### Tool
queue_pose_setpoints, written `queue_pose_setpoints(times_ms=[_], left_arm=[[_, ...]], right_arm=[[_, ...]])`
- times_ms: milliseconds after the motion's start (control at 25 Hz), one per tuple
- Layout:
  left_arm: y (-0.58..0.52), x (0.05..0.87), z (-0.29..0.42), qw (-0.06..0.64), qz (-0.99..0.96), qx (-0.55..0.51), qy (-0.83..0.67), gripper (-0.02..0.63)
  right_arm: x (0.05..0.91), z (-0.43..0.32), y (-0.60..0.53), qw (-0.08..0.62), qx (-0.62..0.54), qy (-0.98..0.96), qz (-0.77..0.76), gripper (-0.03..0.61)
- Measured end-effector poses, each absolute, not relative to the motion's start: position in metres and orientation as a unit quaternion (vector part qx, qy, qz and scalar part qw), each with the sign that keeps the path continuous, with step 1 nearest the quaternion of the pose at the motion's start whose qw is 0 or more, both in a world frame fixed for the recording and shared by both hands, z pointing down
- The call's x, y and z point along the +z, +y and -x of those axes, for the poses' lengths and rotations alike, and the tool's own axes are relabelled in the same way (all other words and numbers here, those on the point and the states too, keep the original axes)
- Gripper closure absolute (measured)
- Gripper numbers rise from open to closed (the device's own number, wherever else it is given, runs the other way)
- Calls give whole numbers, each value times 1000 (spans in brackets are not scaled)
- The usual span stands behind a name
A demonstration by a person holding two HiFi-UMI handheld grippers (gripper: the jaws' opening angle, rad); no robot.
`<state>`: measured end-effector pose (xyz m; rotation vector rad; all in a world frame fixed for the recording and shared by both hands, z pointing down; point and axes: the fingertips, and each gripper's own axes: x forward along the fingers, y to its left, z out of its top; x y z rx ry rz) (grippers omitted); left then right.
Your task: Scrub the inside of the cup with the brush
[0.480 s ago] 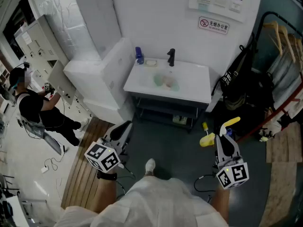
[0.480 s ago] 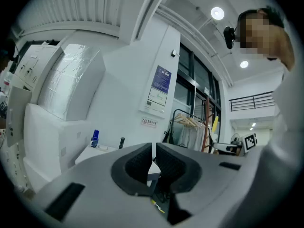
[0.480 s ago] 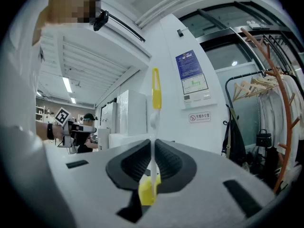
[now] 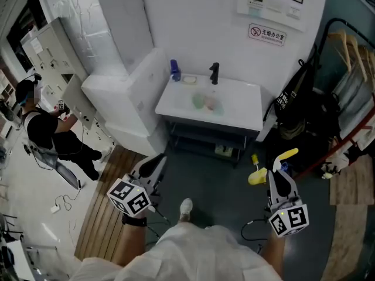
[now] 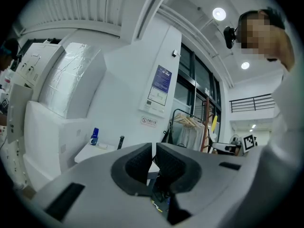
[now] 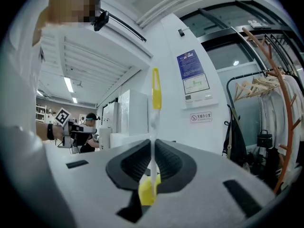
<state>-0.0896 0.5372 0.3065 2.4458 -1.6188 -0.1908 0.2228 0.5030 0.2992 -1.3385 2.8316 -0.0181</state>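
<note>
Left gripper [image 4: 157, 158] fingers fully closed, empty. Right gripper [image 4: 276, 173] fingers clamped on yellow-and-white plastic brush [image 6: 155, 91]. White sink bench [image 4: 243, 115] well ahead, against white wall [image 4: 193, 28]; dark grey floor [image 4: 211, 174] between.

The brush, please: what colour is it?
Yellow brush, pale middle; right gripper view shows it best.

White sink counter [image 4: 246, 109] — blue bottle [image 4: 174, 70], black tap [image 4: 214, 73]

The brush [image 6: 156, 91], yellow at both ends with a thin white stem, stands upright, clamped between the right hand-held gripper's [image 6: 153, 148] jaws.
</note>
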Motion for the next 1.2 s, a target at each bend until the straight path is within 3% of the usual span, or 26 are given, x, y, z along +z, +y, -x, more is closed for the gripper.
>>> queue_pose_setpoints(times_ms=[560,1200], left_arm=[[483,328,132,128,-820,-52,-555,588],[346,314,231,110,-843,-52,-525,588]], right_arm=[[302,-188,443,24,-35,905,423,549],[279,-87,320,34,-12,896,443,549]])
